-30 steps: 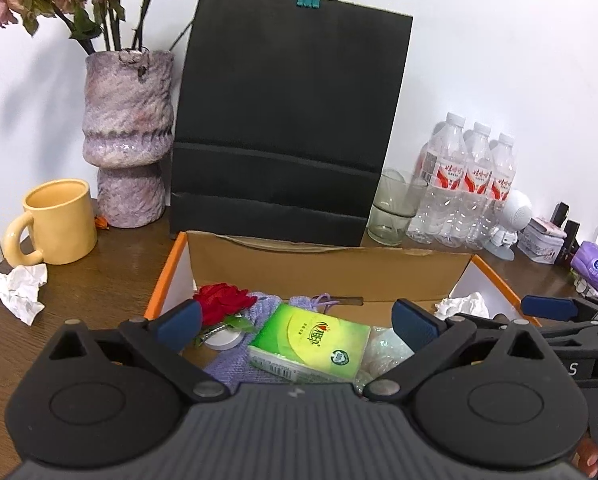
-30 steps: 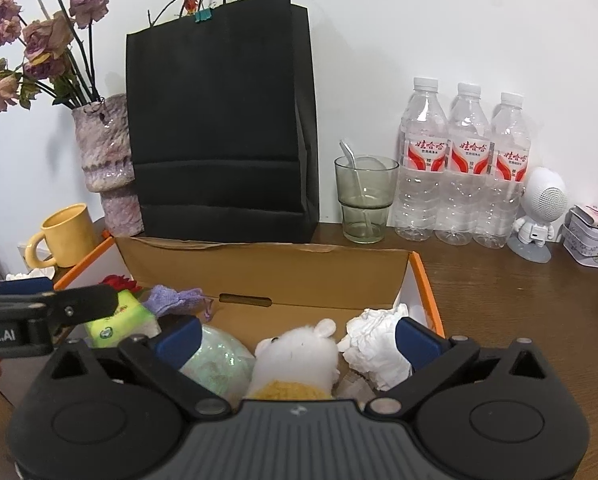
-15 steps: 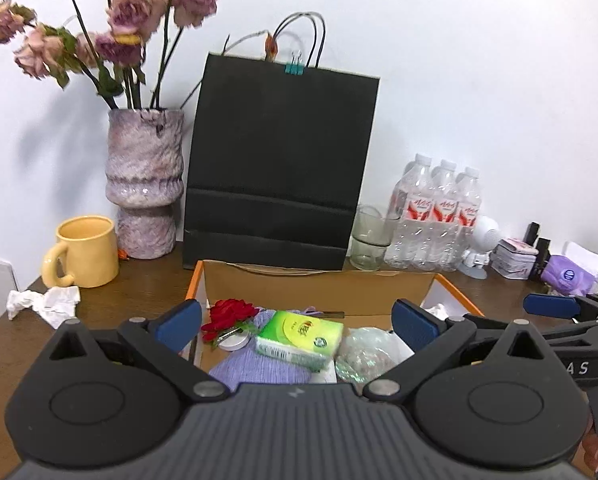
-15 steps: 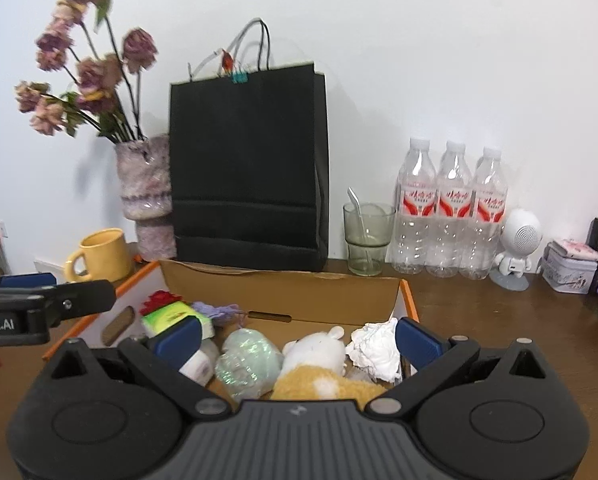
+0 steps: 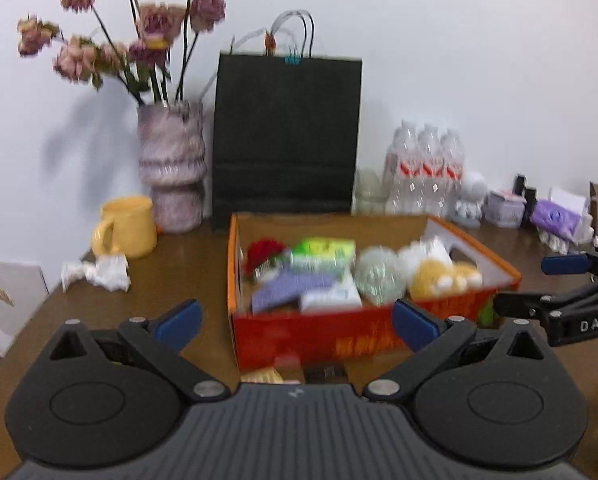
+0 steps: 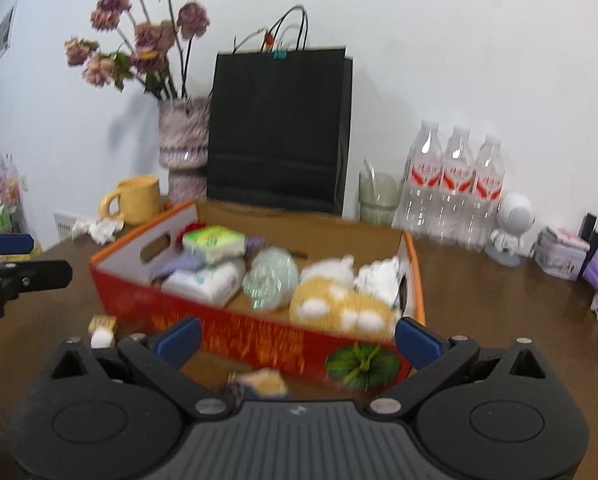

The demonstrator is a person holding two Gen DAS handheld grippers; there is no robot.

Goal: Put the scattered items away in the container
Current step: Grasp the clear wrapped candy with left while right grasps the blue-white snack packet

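Observation:
An orange cardboard box (image 5: 339,340) (image 6: 235,332) stands on the brown table. It holds a green tissue pack (image 5: 325,252) (image 6: 215,242), a red flower (image 5: 263,254), a yellow plush toy (image 5: 443,278) (image 6: 339,306), a clear ball (image 6: 271,280) and crumpled paper (image 6: 379,276). My left gripper (image 5: 295,322) is open and empty, in front of the box. My right gripper (image 6: 297,334) is open and empty, also in front of it. A green leafy item (image 6: 361,364), a small yellow and white item (image 6: 103,330) and another small item (image 6: 261,384) lie on the table before the box.
A black paper bag (image 5: 287,140), a vase of dried flowers (image 5: 171,164), a yellow mug (image 5: 127,226), water bottles (image 6: 455,188), a glass (image 6: 379,200) and a white figurine (image 6: 513,222) stand behind the box. Crumpled tissue (image 5: 97,272) lies at left. Small tins and a purple pack (image 5: 555,218) sit at right.
Both grippers have pulled back and up from over the box. The box's front wall and the loose items before it have come into view. Both stay open.

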